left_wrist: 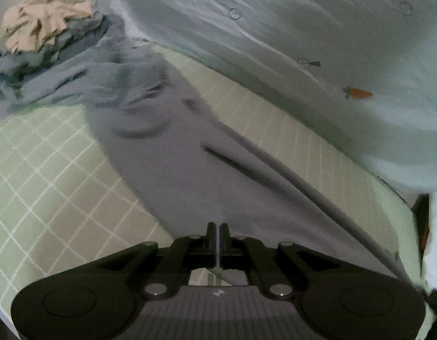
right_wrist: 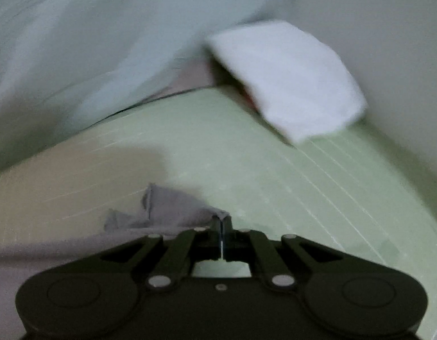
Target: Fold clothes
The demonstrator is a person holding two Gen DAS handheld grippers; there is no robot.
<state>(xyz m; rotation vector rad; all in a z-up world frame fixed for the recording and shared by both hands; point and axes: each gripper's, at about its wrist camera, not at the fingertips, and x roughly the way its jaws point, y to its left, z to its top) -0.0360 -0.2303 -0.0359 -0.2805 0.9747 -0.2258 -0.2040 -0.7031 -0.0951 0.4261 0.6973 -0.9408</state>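
- My left gripper (left_wrist: 218, 228) is closed, and its jaws pinch an edge of the grey garment (left_wrist: 173, 153).
- From this gripper the garment stretches away over the green sheet (left_wrist: 48, 170) with white grid lines, toward the far left.
- My right gripper (right_wrist: 221, 221) is closed too, and it holds a corner of the same grey garment (right_wrist: 173, 206), which bunches up just left of the jaws.
- Under both grippers is the bed with the green sheet (right_wrist: 275, 184).
- At the far left in the left view, a pile of clothes (left_wrist: 45, 28) lies on the bed, beige on top of blue-grey pieces.
- A pale blue bedcover (left_wrist: 331, 42) with a small carrot print (left_wrist: 358, 93) lies along the far side of the sheet.
- In the right view, a white folded cloth (right_wrist: 289, 79) lies at the corner of the bed; the picture is blurred there.
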